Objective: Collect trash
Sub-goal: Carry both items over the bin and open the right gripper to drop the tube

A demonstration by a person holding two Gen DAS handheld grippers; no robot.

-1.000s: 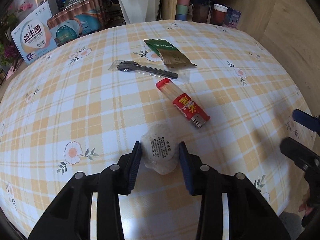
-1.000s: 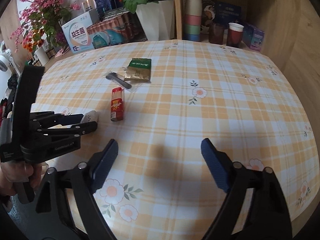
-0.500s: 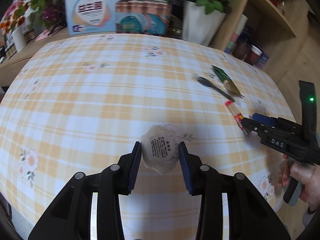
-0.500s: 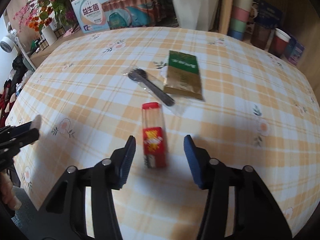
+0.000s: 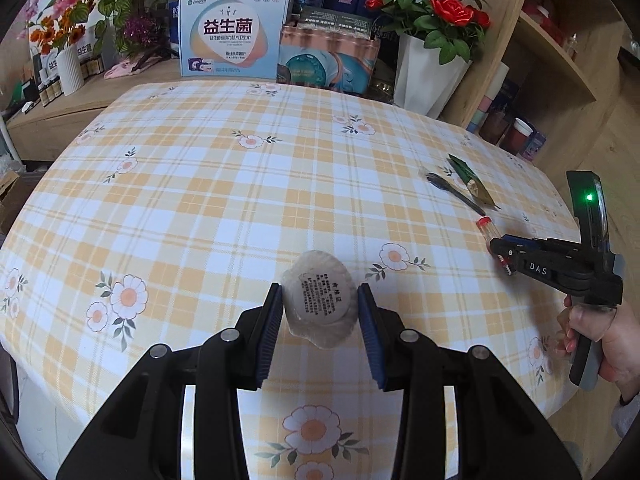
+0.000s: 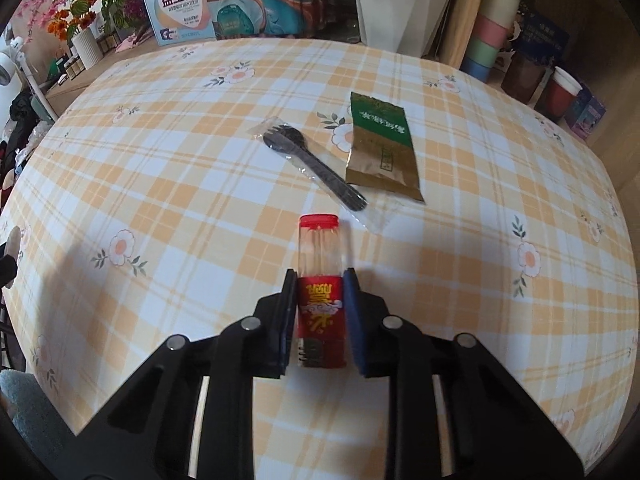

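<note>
My left gripper [image 5: 319,320] is shut on a round white packet [image 5: 320,304] with a printed label, held just above the yellow checked tablecloth [image 5: 224,208]. My right gripper [image 6: 320,304] is shut on the red-labelled end of a clear toothpick tube [image 6: 320,256] with a red cap, which lies on the cloth. In the left wrist view that gripper [image 5: 500,254] is at the right, in a person's hand [image 5: 600,332]. Beyond the tube lie a black plastic fork in a clear wrapper [image 6: 312,164] and a green and gold sachet [image 6: 382,148].
Along the table's far edge stand a white and blue box [image 5: 234,38], a pack of cans [image 5: 328,60] and a white pot of red roses [image 5: 428,72]. Stacked cups [image 6: 494,28] and jars fill a wooden shelf at the back right. More flowers [image 5: 76,20] stand at the back left.
My right gripper came over the toothpick tube and closed on it. My left gripper swung left across the table with the round packet still in it.
</note>
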